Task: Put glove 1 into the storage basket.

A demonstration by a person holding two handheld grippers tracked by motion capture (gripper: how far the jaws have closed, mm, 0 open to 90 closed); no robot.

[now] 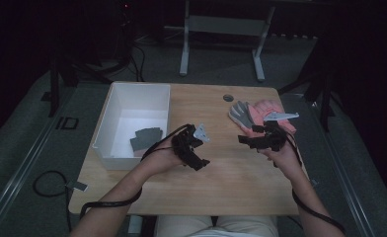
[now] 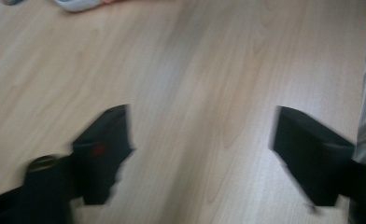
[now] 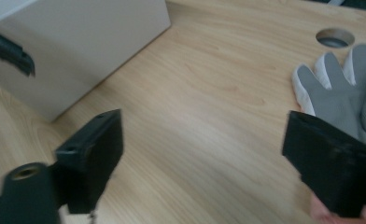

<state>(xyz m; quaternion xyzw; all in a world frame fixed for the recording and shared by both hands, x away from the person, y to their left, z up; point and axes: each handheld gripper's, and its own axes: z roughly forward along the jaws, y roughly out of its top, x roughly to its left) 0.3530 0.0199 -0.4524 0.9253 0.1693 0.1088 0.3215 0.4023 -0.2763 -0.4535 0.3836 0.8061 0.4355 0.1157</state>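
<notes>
I see the white bin (image 1: 132,106) on the counter (image 1: 221,163) holding one dark grey glove (image 1: 146,138). A grey-and-white glove (image 3: 335,91) lies outside, beside a pink one (image 1: 270,109). My left hand-held gripper (image 2: 200,154) and right hand-held gripper (image 3: 202,154) gape empty above bare wood. Dark room behind.

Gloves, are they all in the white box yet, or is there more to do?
Not yet. One dark grey glove already lies in the white box. Right now the left gripper and right gripper are both open with nothing between their jaws. Still left on the table: a grey-and-white glove and a pink glove beside it, close to the right gripper.
</notes>
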